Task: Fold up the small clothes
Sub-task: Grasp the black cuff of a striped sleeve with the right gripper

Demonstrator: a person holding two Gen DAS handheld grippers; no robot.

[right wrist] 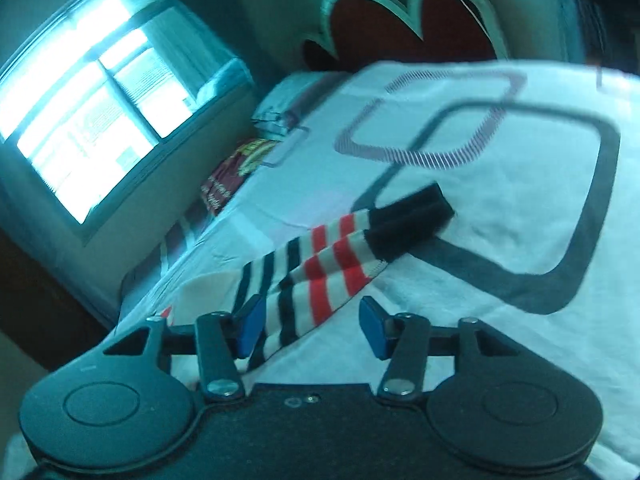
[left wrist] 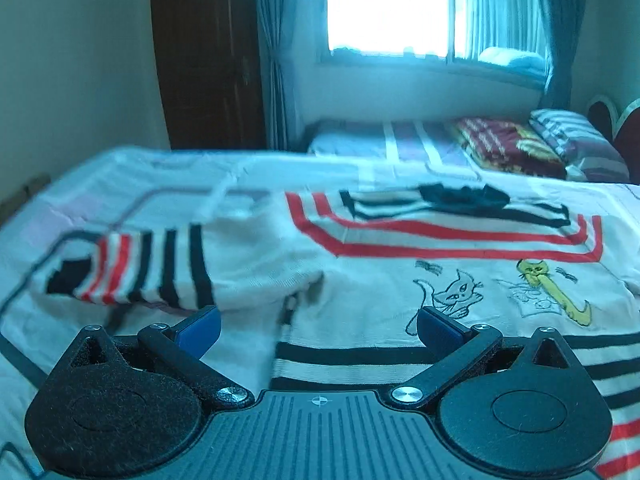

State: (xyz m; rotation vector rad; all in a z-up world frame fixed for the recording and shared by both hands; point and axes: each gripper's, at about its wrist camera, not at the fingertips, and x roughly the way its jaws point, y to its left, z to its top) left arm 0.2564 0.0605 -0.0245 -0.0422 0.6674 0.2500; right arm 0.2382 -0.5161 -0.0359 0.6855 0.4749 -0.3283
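Observation:
A small cream sweater (left wrist: pixel 384 292) lies flat on the bed, with red and black stripes and cat drawings on its chest. Its striped left sleeve (left wrist: pixel 160 268) stretches out to the left. My left gripper (left wrist: pixel 318 328) hovers over the sweater's hem with its blue pads (left wrist: pixel 200 330) wide apart and nothing between them, so it is open. In the right wrist view the other striped sleeve (right wrist: pixel 332 264), ending in a black cuff (right wrist: pixel 408 220), runs between the pads of my right gripper (right wrist: pixel 312 330). The cloth lies against the left pad (right wrist: pixel 250 330), while the right pad stands apart from it.
The bed sheet (right wrist: pixel 500 184) is white with grey rounded outlines. A second bed (left wrist: pixel 400 140) with a dark red blanket (left wrist: pixel 508 148) and striped pillow (left wrist: pixel 580 136) stands behind. Farther back are a bright window (left wrist: pixel 388 8), curtains (left wrist: pixel 276 60), a wooden door (left wrist: pixel 208 52) and a red headboard (right wrist: pixel 400 20).

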